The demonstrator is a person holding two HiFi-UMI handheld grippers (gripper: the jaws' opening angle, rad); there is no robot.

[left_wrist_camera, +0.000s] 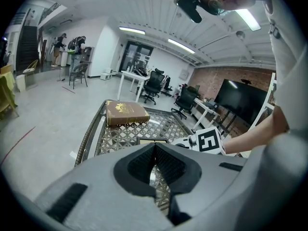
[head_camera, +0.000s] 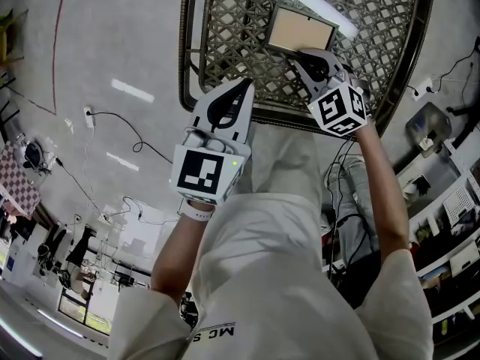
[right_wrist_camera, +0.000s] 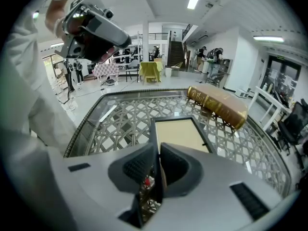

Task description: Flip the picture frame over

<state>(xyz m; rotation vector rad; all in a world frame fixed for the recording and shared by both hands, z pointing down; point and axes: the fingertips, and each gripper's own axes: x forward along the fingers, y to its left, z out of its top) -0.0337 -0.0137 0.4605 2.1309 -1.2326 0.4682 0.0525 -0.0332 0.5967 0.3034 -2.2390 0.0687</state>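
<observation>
The picture frame (head_camera: 301, 30) lies flat on the glass-topped wicker table (head_camera: 187, 66), its tan panel up inside a dark border. Along my right gripper's jaws the picture frame (right_wrist_camera: 180, 134) stretches away from me, and my right gripper (right_wrist_camera: 157, 150) is shut on its near left edge. From above, the right gripper (head_camera: 304, 55) meets the frame's near edge. My left gripper (head_camera: 246, 85) hovers over the table's near rim, left of the frame, shut with nothing in it. In the left gripper view the left gripper (left_wrist_camera: 154, 150) points at the frame (left_wrist_camera: 151, 140).
A thick brown book (left_wrist_camera: 126, 112) lies at the table's far end; the same book (right_wrist_camera: 219, 105) sits just beyond the frame. Cables trail on the floor (head_camera: 127, 145) at left. Shelves (head_camera: 450, 223) crowd the right. Office chairs (left_wrist_camera: 154, 85) and desks stand farther off.
</observation>
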